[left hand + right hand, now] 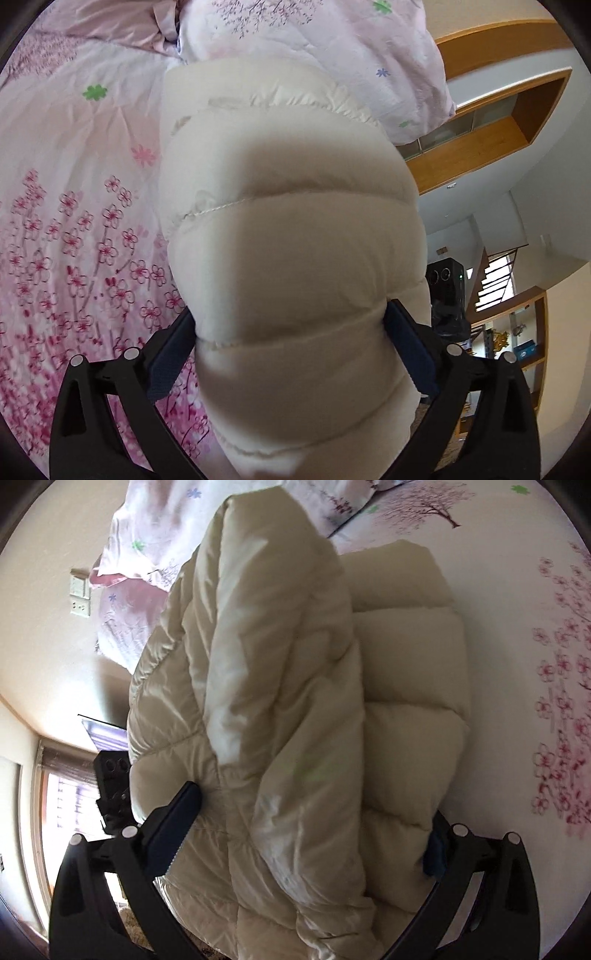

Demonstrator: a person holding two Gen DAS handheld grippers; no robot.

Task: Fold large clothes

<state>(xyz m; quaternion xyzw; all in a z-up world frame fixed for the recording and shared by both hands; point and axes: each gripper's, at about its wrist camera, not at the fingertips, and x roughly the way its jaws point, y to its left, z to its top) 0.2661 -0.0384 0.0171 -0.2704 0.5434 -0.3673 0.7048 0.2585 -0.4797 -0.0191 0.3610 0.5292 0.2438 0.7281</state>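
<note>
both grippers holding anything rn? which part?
Both clamp the cream puffer jacket. Left gripper squeezes a narrow quilted section, maybe a sleeve; right gripper grips a thick folded bundle. Exact part cannot be told.

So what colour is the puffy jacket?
Cream, plain with no print. The puffy jacket shows best in the right wrist view.

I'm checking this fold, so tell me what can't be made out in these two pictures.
- Left wrist view: the puffy cream jacket fills the middle and blurs up close, hiding the left hand-held gripper's fingertips.
- Right wrist view: jacket bulk covers most of the right hand-held gripper's right finger; the hem is cut off below.
</note>
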